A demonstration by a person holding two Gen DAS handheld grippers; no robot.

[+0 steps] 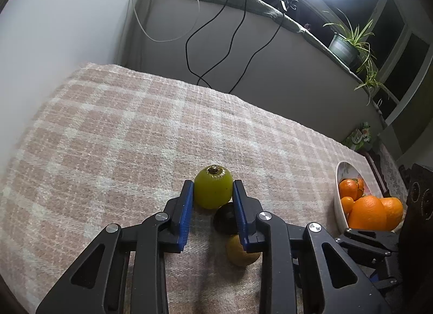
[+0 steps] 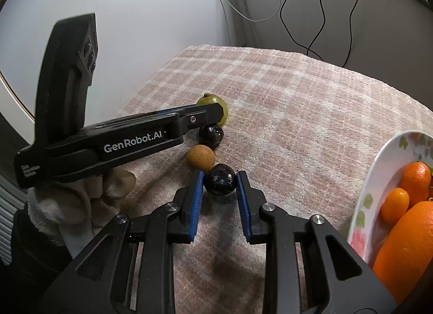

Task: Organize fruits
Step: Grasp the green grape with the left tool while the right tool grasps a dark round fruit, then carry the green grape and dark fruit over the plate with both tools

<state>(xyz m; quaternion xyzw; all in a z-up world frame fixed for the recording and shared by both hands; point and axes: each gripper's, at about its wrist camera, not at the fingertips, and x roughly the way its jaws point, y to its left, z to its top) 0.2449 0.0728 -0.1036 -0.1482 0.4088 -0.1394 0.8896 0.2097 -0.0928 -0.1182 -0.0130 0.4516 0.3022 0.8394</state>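
Your left gripper (image 1: 213, 192) is clamped on the green fruit (image 1: 213, 190), its blue pads pressed against both sides of it, far out on the checked cloth (image 1: 113, 135) that covers the surface. Just nearer than that fruit, between the same fingers, lie a dark round fruit (image 1: 226, 218) and a tan one (image 1: 239, 251); neither is gripped.

Your right gripper (image 2: 219, 182) is closed on another dark glossy fruit (image 2: 220, 182), one pad on each side, and the fruit rests on the cloth. Seen from the right wrist, the four small fruits form a line running away from you: the held dark one nearest, then the tan fruit (image 2: 200, 157) touching it on its far left, then the second dark fruit (image 2: 211, 135), then the green fruit (image 2: 216, 104) farthest, with the left gripper (image 2: 216, 113) reaching in from the left over it. A cloth-gloved hand (image 2: 81, 200) holds that left gripper.

At the right edge stands a white flowered bowl (image 2: 365, 186) holding oranges (image 2: 408, 254) and a small kumquat-like fruit (image 2: 395, 204), well apart from the line of fruits.
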